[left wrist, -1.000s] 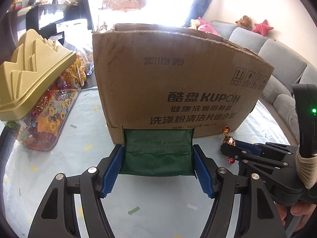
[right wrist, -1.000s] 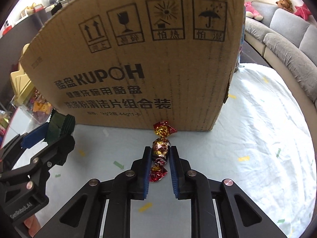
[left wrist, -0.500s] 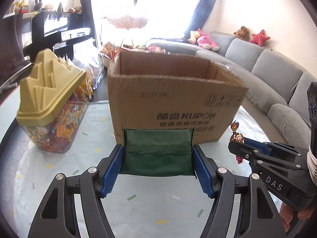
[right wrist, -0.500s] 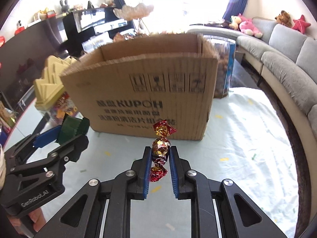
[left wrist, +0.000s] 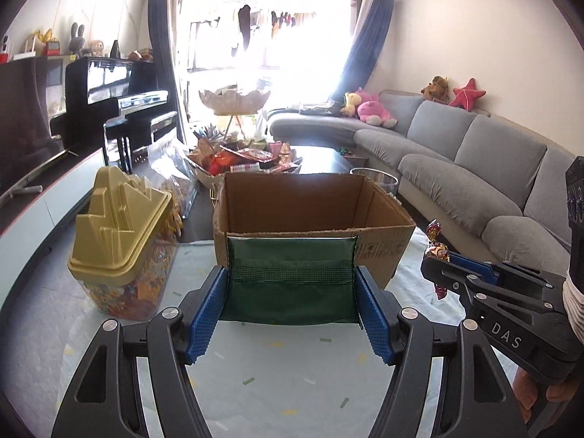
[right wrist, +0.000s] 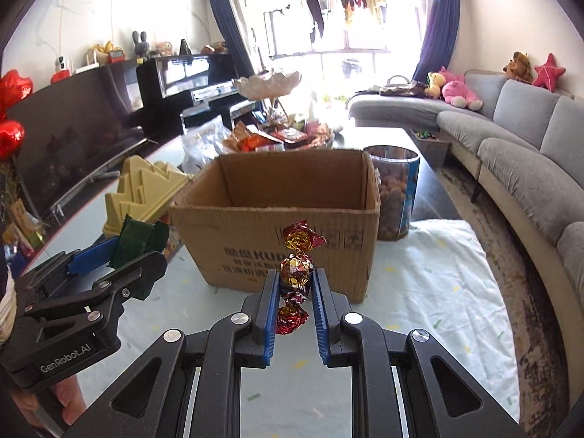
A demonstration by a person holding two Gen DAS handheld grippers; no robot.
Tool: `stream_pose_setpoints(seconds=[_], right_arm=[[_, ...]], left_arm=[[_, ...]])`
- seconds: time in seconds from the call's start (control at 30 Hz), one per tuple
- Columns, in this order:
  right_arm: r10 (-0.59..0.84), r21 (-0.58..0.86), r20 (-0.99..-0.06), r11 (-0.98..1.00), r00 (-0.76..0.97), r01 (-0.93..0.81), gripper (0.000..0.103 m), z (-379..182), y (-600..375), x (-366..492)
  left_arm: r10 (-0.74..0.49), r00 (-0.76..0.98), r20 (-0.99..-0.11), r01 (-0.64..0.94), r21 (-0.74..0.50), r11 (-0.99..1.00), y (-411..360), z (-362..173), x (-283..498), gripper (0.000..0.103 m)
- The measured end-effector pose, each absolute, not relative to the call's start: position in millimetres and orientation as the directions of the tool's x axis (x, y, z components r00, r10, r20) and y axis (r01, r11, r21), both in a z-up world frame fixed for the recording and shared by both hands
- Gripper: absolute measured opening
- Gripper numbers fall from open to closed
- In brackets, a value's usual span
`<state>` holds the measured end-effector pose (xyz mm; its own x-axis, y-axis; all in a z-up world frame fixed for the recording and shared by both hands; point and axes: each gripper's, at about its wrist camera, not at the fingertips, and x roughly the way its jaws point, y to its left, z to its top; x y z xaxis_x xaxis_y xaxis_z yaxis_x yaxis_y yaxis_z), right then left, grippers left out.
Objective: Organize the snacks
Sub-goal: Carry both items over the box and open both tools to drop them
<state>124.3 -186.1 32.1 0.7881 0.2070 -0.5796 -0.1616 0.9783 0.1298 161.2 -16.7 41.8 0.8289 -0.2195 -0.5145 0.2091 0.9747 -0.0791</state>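
The left gripper (left wrist: 292, 304), spread wide, clamps a flat, matte green packet (left wrist: 292, 281) by its edges; the right gripper (right wrist: 295, 284), nearly closed, pinches a crinkled red-and-gold foil candy (right wrist: 296, 267). Both are held above the pale cloth-covered surface (right wrist: 438, 273), just short of the open, rough-edged cardboard box (right wrist: 292, 197). Left of the box stands a clear jar with a stepped gold plastic lid (left wrist: 116, 226).

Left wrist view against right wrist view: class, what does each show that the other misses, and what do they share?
Only the left wrist view shows the broad face of the green packet between the left gripper fingers. Only the right wrist view shows the clear tub of brown snacks behind the cardboard box, and red heart balloons. Both show the open box, the gold-lidded candy jar, the wrapped candy in the right gripper, and the grey sofa.
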Motion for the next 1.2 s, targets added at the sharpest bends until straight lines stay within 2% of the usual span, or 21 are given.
stream_pose_setpoints(seconds=[0.37, 0.87, 1.2], right_arm=[[0.208, 0.102, -0.539, 0.978, 0.816, -0.182, 0.019, 71.7, -183.2, 147.4], [0.207, 0.08, -0.574, 0.977, 0.792, -0.197, 0.019, 104.5, -182.5, 215.1], [0.208, 0.088, -0.639, 0.976, 0.741, -0.198, 0.019, 87.0, -181.3, 259.5]], left_arm=[[-0.223, 0.845, -0.486, 0.228, -0.05, 0.972, -20.8, 80.5, 184.5, 0.069], [-0.251, 0.782, -0.57, 0.267, -0.057, 0.962, -25.1, 101.3, 261.3, 0.069], [-0.227, 0.713, -0.663, 0.26, -0.05, 0.964, -31.6, 83.0, 308.6, 0.069]])
